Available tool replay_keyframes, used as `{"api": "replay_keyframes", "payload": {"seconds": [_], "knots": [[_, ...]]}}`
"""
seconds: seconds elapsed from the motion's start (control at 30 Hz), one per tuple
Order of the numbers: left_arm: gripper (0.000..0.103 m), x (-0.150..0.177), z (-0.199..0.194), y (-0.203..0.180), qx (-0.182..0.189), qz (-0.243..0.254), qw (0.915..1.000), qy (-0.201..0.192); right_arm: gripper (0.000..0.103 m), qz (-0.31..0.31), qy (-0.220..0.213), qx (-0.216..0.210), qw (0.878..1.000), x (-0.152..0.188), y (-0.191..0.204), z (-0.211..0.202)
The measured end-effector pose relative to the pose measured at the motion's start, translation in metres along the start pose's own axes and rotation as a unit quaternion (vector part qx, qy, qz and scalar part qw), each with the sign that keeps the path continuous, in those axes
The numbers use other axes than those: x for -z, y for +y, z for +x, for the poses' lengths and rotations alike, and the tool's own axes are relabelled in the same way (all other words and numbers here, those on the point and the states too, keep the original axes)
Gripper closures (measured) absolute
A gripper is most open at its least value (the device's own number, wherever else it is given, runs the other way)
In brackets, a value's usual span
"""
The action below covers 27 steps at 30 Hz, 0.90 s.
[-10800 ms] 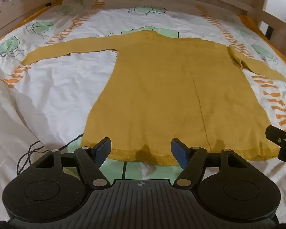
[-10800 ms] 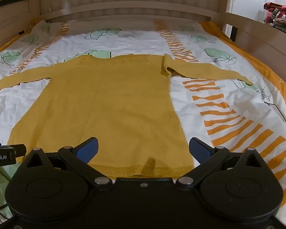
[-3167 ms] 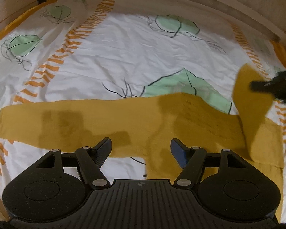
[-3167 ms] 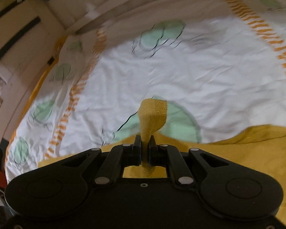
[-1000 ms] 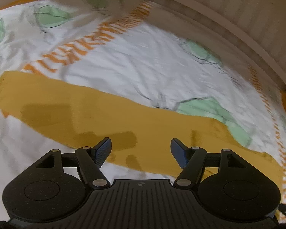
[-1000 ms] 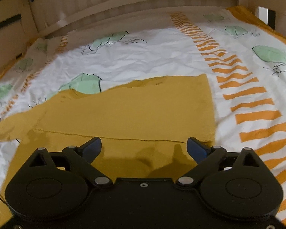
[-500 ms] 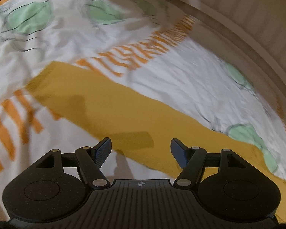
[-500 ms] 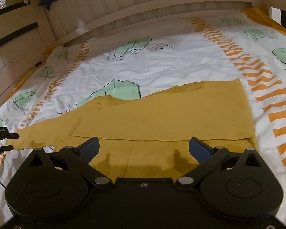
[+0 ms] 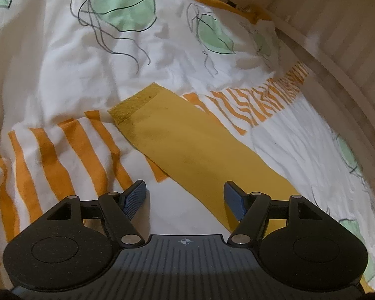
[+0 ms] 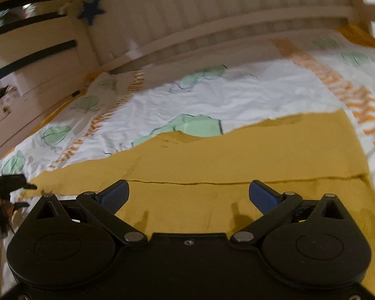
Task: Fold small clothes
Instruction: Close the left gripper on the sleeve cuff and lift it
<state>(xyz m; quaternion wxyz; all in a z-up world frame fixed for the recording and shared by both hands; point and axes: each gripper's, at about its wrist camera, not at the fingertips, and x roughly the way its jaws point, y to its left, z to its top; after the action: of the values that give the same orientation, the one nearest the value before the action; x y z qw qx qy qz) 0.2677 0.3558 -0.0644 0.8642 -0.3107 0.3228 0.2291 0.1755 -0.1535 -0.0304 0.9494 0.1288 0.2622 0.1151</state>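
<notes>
From the left wrist, we see our left tongs (image 9: 185,197) wide open, holding nothing. The yellow sleeve (image 9: 187,140) lies flat on the bed sheet (image 9: 62,62), its cuff (image 9: 131,106) far ahead of the tongs.

From the right wrist, we see our right tongs (image 10: 187,196) wide open too, and empty. The yellow sweater (image 10: 237,160) lies on the bed just ahead, one sleeve folded across it. The wooden bed rail (image 10: 212,35) stands behind.

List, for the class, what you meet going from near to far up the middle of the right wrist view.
Right gripper → yellow garment body → folded-over sleeve → white printed bedsheet → wooden bed rail.
</notes>
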Motion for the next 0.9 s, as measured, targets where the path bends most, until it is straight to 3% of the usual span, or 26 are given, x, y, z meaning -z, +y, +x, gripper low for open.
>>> {"api": "replay_keyframes", "payload": {"seconds": [0.2, 0.43, 0.47, 0.6, 0.7, 0.9], "knots": [[0.036, -0.009, 0.01, 0.007, 0.018, -0.008, 0.9998, -0.009, 0.0, -0.016, -0.012, -0.017, 1.0, 0.007, 0.012, 0.0], [0.036, -0.022, 0.028, 0.015, 0.03, -0.031, 0.9989, -0.016, 0.0, 0.012, 0.016, -0.023, 1.0, 0.015, 0.012, 0.01], [0.038, -0.023, 0.029, 0.014, 0.028, -0.029, 0.9991, -0.014, 0.0, 0.014, 0.018, -0.022, 0.999, 0.016, 0.012, 0.011], [0.082, -0.026, 0.029, 0.006, 0.02, -0.011, 0.9997, -0.009, 0.0, 0.017, 0.02, -0.018, 0.999, 0.016, 0.009, 0.012], [0.1, -0.023, 0.026, 0.005, 0.025, -0.018, 0.9995, -0.007, 0.0, 0.022, 0.021, -0.016, 0.999, 0.014, 0.007, 0.011], [0.1, -0.025, -0.002, -0.027, 0.05, 0.012, 0.9981, -0.035, 0.0, 0.037, 0.022, -0.01, 0.999, 0.004, 0.002, 0.007]]}}
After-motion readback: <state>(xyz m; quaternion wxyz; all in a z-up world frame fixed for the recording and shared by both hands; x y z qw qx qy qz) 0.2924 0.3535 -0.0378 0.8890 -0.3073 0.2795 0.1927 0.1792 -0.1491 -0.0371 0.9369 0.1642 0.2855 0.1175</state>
